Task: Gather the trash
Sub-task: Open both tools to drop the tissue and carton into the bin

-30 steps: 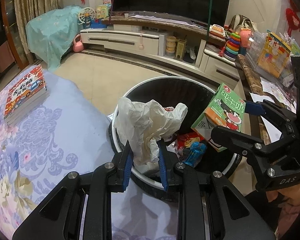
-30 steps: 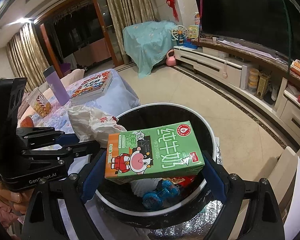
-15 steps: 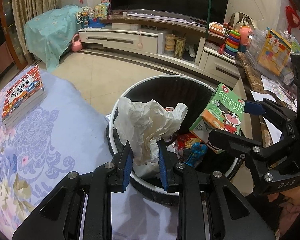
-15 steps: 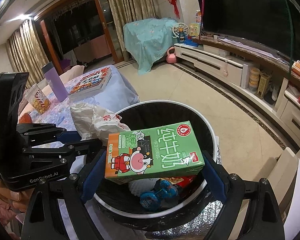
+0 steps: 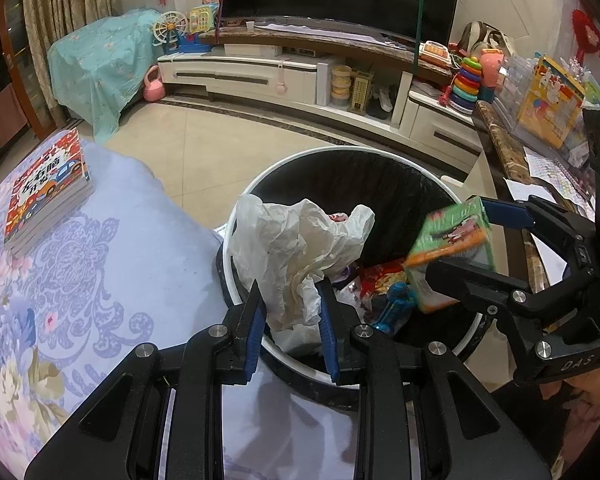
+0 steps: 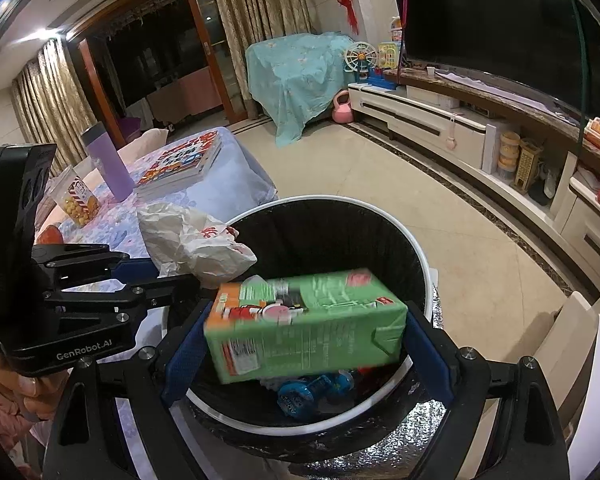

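A round bin with a white rim point(image 5: 260, 176) point(image 6: 424, 264) and a black liner stands beside the table. My left gripper point(image 5: 292, 320) is shut on a crumpled white plastic bag point(image 5: 296, 248) point(image 6: 196, 240) and holds it over the bin's near edge. My right gripper point(image 6: 304, 344) point(image 5: 472, 244) is open over the bin. A green and orange milk carton point(image 6: 304, 328) point(image 5: 448, 248) is blurred and tilted between its blue pads, dropping free. Trash lies in the bin, including a blue wrapper point(image 6: 308, 392) point(image 5: 396, 304).
A table with a floral lilac cloth point(image 5: 60, 280) lies to the left, with a stack of books point(image 5: 48, 188), a purple bottle point(image 6: 108, 160) and a snack cup point(image 6: 76, 200). A TV cabinet point(image 5: 260, 76) stands across the tiled floor. A side counter point(image 5: 500, 152) is right of the bin.
My right gripper has opened and the milk carton has tipped and begun to fall into the bin. My left gripper holds the white bag as before.
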The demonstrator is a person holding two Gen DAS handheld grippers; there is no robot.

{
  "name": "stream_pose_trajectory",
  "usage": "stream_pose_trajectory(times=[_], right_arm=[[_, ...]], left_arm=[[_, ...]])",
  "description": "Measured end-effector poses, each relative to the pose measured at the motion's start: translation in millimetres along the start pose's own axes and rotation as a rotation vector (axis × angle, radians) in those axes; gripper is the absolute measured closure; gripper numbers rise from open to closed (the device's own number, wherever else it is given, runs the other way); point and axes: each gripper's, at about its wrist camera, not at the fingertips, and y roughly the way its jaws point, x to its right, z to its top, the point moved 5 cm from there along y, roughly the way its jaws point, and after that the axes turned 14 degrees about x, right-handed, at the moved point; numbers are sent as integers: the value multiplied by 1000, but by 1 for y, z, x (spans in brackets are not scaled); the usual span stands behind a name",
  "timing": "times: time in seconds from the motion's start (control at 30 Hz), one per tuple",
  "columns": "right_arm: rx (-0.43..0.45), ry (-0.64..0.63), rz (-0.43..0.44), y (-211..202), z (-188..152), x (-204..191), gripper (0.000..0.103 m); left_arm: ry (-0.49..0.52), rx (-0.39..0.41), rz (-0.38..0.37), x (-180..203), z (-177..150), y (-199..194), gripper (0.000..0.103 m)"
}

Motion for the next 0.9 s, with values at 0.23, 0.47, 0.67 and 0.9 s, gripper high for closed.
stream_pose_trajectory(times=[0.23, 0.47, 0.67, 0.9], right_arm=[[-6, -2, 5, 0, -1, 1, 12], [0, 9, -4, -7, -3, 4, 12], [13, 20, -13, -20, -4, 3, 12], [68, 70, -9, -48, -1, -7, 11]], left_arm=[[2, 2, -8, 0, 0, -1, 72], [-12, 4, 5, -9, -3, -5, 63], [-28, 25, 7, -16, -5, -20, 58], [-128, 56, 17, -39, -27, -56, 50]])
